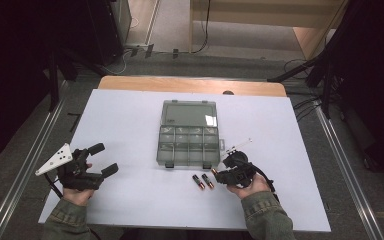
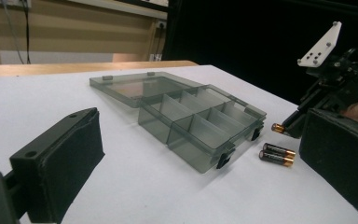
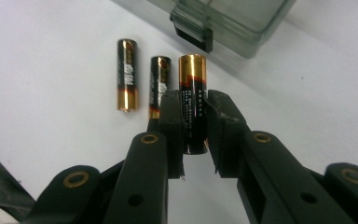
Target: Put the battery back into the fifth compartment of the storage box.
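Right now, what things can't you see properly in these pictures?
- Held battery: in the right gripper view, the right gripper covers its sides, and the small print is blurred.
- Middle battery: in the right gripper view, its near end sits behind the gripper.
- Box: in the high view, too small to tell if any compartment holds something tiny; in the right gripper view, cut off by the top edge.
- Left gripper: in the left gripper view, cut off at the bottom.
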Demonstrator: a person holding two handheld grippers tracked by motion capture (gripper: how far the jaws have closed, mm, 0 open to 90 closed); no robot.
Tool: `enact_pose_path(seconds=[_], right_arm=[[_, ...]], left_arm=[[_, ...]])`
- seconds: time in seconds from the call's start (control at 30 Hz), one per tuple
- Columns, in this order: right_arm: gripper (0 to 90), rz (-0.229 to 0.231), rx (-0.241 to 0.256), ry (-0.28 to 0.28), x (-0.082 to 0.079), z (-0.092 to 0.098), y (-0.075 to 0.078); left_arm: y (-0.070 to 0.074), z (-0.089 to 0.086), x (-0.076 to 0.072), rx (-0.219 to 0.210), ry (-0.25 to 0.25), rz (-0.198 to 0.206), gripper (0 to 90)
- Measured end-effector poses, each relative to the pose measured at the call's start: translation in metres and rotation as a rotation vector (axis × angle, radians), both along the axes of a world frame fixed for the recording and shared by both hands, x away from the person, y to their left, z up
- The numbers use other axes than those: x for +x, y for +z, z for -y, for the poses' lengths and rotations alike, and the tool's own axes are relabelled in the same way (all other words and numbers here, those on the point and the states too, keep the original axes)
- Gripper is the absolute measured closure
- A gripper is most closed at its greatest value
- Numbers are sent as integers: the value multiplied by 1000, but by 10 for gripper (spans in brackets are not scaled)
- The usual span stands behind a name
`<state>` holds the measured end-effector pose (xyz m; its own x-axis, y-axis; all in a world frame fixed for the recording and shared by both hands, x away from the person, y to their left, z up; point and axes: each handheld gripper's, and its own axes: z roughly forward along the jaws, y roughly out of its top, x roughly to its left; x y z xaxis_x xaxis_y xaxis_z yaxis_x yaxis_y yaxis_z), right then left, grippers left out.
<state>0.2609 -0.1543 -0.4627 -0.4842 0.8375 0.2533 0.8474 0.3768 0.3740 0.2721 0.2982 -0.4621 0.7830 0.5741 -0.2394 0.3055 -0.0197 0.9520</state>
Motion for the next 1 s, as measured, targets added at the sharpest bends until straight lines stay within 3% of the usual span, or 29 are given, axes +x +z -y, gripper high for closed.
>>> enact_pose_path(seconds=[0.23,0.43,1.0], right_arm=[[780,18,0,11,8,-19,17],[781,26,48,-6,21,-43,31],[781,-4,93,-44,56,-87,30]], left_arm=[[0,0,0,-4,-2,-3,0],[-1,1,0,1,-5,0,0],[-1,1,1,-19,-13,-4,0]])
